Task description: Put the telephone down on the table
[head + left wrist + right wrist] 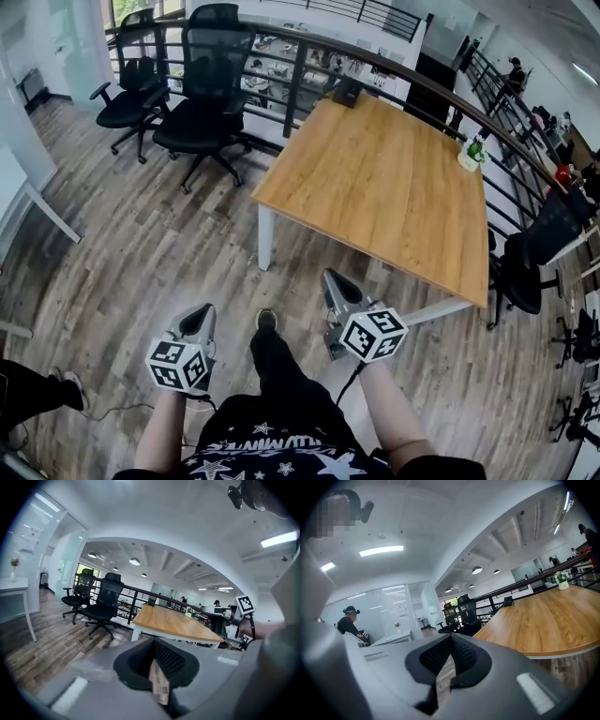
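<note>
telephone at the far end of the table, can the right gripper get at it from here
Probably not yet. The right gripper hangs over the floor, short of the table, and the telephone sits at its far end. Nothing stands in between, so the way looks free.

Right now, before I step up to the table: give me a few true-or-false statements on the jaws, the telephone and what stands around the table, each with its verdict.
1. The left gripper and the right gripper both have their jaws shut on nothing. True.
2. The telephone is held in the right gripper. False: it sits at the far end of the wooden table.
3. Two black office chairs stand left of the table in the head view. True.
4. The small potted plant stands in the middle of the table. False: it stands at the table's right edge, by the railing.
</note>
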The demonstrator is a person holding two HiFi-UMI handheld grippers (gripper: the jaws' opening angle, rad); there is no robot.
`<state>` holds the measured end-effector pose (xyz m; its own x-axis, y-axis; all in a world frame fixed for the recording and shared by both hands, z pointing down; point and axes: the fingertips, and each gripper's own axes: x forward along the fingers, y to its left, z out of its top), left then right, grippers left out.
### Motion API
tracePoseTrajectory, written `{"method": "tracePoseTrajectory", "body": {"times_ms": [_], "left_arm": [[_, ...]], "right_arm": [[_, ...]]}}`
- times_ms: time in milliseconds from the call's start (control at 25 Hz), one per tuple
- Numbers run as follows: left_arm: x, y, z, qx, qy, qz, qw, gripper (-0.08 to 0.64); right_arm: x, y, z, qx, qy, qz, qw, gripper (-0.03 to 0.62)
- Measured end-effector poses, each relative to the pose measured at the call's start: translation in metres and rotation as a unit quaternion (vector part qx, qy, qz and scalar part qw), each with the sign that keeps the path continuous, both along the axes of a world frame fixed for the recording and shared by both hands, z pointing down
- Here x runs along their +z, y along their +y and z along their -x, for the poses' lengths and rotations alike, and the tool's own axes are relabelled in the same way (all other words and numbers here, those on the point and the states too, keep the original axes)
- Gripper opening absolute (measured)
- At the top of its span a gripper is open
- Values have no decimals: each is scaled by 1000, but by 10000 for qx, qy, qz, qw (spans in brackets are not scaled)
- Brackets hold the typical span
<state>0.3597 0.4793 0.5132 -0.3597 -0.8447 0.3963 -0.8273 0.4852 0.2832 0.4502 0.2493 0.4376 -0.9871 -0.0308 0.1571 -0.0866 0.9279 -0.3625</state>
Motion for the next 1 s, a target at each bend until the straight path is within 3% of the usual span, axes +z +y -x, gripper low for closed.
{"method": "tracePoseTrajectory", "body": {"times_ms": [200,360,680,1000], "left_arm": [[7,1,60,-170,-159,116,9997,2],[11,-12,116,-397,-26,162,9991,2],[14,-92,241,-415,129,202,9989,2],[12,-162,316,-185,199,312,9991,2]], "right_arm": [[21,-3,81,-354,8,96,9993,-2],[24,-26,149,-490,18,195,9986,-1],[31,-108,281,-482,182,308,9982,-2],[34,-166,357,-355,146,557,9977,-2]]}}
